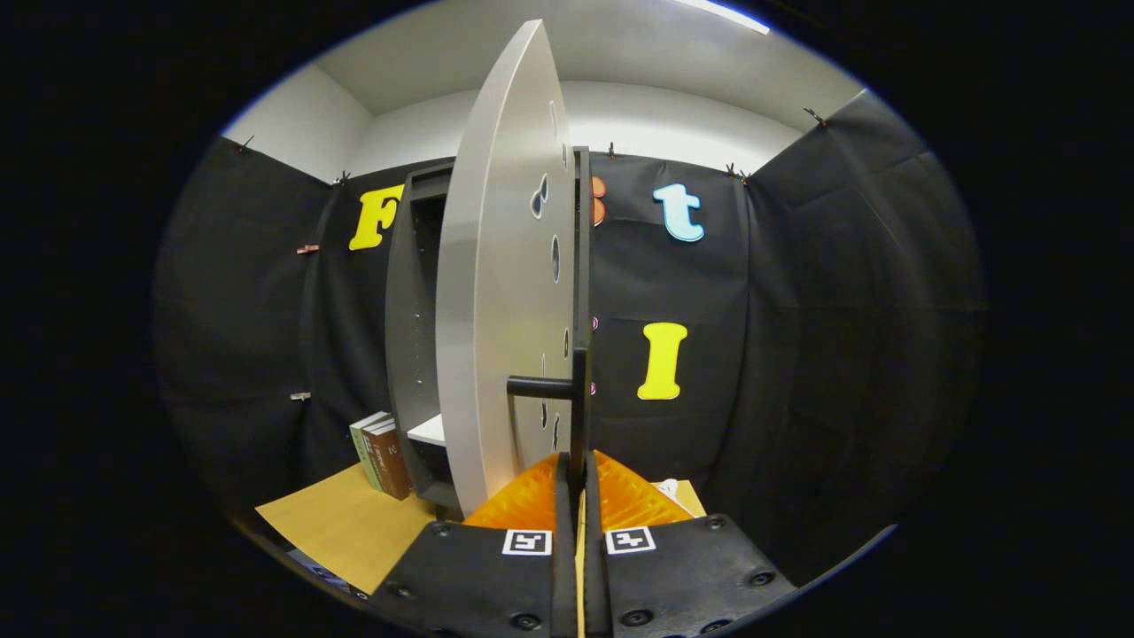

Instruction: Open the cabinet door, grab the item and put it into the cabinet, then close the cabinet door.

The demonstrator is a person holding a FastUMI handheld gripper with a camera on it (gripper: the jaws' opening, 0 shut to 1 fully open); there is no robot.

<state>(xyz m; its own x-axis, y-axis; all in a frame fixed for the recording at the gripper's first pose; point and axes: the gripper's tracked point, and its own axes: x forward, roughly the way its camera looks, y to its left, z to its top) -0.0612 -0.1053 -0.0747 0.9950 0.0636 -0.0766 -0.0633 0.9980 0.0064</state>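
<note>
Grey cabinet (412,337), tall and dark, standing on a light wooden table (354,527) against the black cloth wall.

Gripper view, all places given from the cabinet:

- Door (496,292): pale silver-grey panel, swung wide out from the cabinet front, seen almost edge-on. Its face carries a row of small holes and slots. A dark strip runs down its free edge.
- Handle (545,386): dark bar standing out from the door's free edge, low on the panel, pointing back toward the cabinet.
- Cabinet interior: open on the side facing the door; a white shelf (428,431) shows low inside, with a column of small peg holes on the inner wall above it.
- Books (383,454): a few, upright, spines outward, on the table just beside the cabinet's lower outer corner, outside the cabinet.
- Gripper (578,470): directly below the door's free edge, fingers drawn close together with the dark edge strip running down into the narrow gap between them. They appear clamped on that edge, below the handle.
- Paper scrap (666,486): white, on the table just past the fingers, on the far side of the door from the cabinet.
</note>
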